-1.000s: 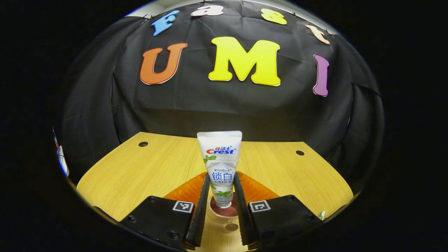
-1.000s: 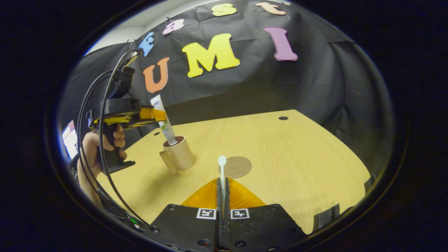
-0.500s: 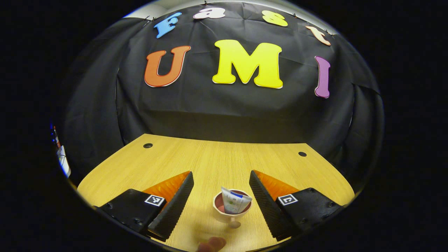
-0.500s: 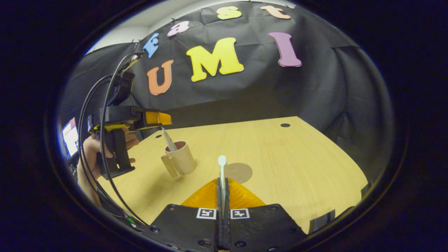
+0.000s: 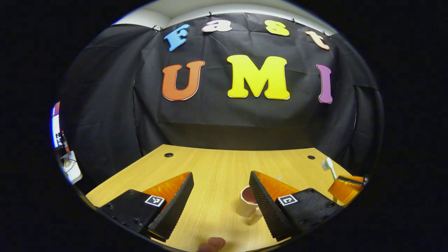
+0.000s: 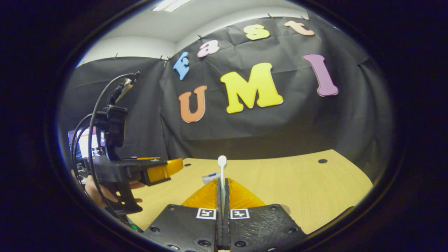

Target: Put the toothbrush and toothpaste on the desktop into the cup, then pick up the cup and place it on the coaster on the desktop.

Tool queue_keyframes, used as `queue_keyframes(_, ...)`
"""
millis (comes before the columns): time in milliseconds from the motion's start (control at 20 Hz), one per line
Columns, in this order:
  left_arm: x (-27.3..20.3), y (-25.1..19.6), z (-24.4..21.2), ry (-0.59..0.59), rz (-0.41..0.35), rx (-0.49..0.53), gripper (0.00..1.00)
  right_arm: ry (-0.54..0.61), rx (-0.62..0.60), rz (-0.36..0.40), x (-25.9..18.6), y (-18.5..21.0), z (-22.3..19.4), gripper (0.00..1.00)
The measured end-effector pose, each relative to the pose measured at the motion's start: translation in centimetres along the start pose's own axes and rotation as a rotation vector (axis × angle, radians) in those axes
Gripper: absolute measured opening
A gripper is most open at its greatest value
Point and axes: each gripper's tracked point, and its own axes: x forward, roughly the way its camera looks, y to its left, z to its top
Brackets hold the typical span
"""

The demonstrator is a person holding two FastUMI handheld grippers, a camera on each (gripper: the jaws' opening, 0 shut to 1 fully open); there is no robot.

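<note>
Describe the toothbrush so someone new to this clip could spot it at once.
Start at the wooden desktop in the right gripper view, then drop to the right gripper at the bottom. The toothbrush is the thin white stick pinched between its shut fingers, head upward, slimmer than anything nearby.

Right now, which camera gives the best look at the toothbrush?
The right gripper view: the toothbrush stands upright, clamped between the right gripper's shut fingers, head up. The left gripper view shows it small at the far right edge.

Open desktop (image 5: 213,168) beyond cup (image 5: 247,204)
</note>
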Motion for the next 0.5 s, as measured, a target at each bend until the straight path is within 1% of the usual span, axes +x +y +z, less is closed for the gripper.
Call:
queue_keyframes(50,-0.5,0.5,0.0,-0.007,0.006,-0.005,1.0,-0.034,0.002,0.031,0.7,1.1,1.0,0.02)
queue_keyframes(100,-1.1,1.0,0.0,-0.017,0.013,-0.015,1.0,-0.068,0.012,0.059,1.5,2.1,1.9,0.0)
queue_keyframes(150,-1.7,1.4,-0.1,-0.025,0.018,-0.024,1.0,-0.101,0.02,0.083,2.1,3.0,2.9,0.02)
queue_keyframes(200,-2.3,1.9,-0.3,-0.031,0.024,-0.029,1.0,-0.132,0.022,0.106,2.9,3.7,3.7,0.0)
queue_keyframes(250,-3.0,2.6,-0.6,-0.034,0.034,-0.028,1.0,-0.16,0.021,0.125,3.6,4.5,4.6,0.0)
queue_keyframes(400,-4.3,4.5,-1.7,-0.031,0.066,-0.015,1.0,-0.24,-0.031,0.179,6.0,6.4,6.0,0.0)
queue_keyframes(500,-4.9,5.7,-2.2,-0.034,0.088,-0.008,1.0,-0.272,-0.022,0.23,7.4,7.8,6.2,0.0)
